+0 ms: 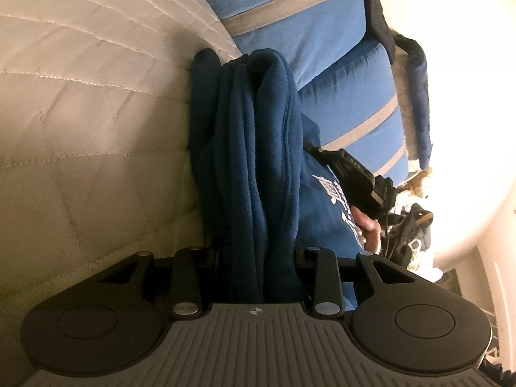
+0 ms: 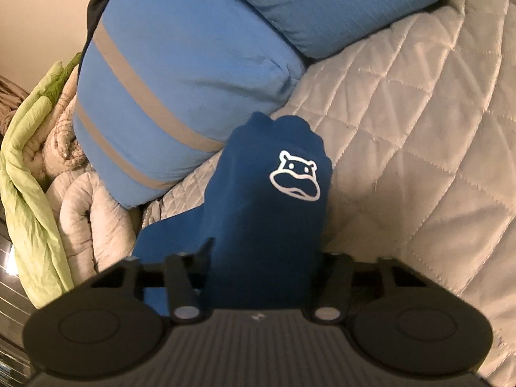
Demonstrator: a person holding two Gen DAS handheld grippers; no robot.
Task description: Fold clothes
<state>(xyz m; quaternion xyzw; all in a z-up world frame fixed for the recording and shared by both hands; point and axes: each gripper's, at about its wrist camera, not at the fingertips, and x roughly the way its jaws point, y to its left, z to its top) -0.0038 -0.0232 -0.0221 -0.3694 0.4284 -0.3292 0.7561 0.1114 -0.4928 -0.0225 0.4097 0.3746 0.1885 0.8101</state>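
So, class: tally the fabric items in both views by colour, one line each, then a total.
Dark blue: 1, the garment held in both claws
Light blue with grey stripes: 2, the pillows
Cream: 1, the quilted cover
Green: 1, the crumpled cloth
Grey: 1, the rolled blanket
Total: 6

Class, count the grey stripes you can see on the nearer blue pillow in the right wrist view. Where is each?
2. One grey stripe crosses the middle of the blue pillow; the second stripe runs parallel, nearer its lower-left end. More may be hidden on its far side.
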